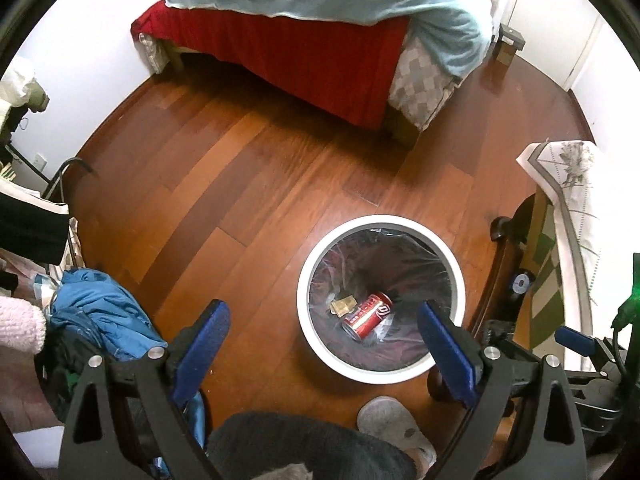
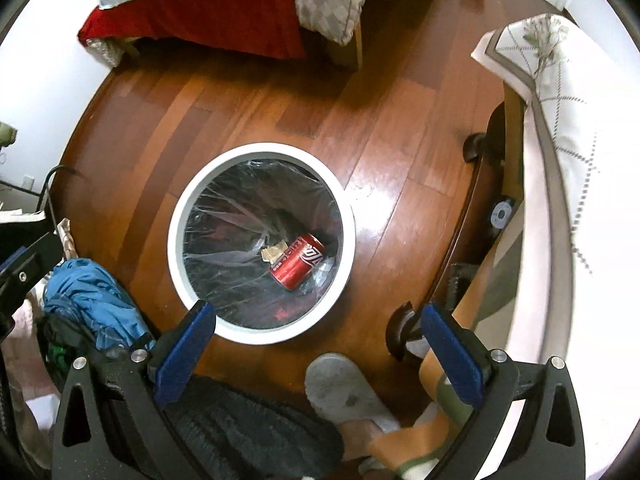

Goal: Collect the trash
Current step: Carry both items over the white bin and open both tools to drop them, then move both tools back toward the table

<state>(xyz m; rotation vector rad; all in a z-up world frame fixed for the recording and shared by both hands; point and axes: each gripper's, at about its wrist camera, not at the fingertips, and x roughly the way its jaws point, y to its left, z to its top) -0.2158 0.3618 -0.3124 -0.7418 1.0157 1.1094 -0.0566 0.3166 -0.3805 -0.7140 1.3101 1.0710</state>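
1. My left gripper (image 1: 324, 340), blue-padded, is wide apart and holds nothing; it hangs above the bin's near side.
2. My right gripper (image 2: 316, 342) is likewise spread and bare, touching nothing.
3. Both sit high over the round white plastic bin with clear liner (image 2: 182, 268), presumably for a clear look down.
4. Inside lie a red aluminium drink can (image 2: 298, 261) and a crumpled tan paper scrap (image 2: 273, 253), touching.
5. The wooden plank floor (image 1: 240, 168) around the bin shows no loose litter.

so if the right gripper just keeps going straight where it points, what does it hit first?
Probably the trash bin: the open right gripper looks down along its near white rim, roughly between rim and floor. Depth is unclear; slightly nearer, it meets bare wood floor instead.
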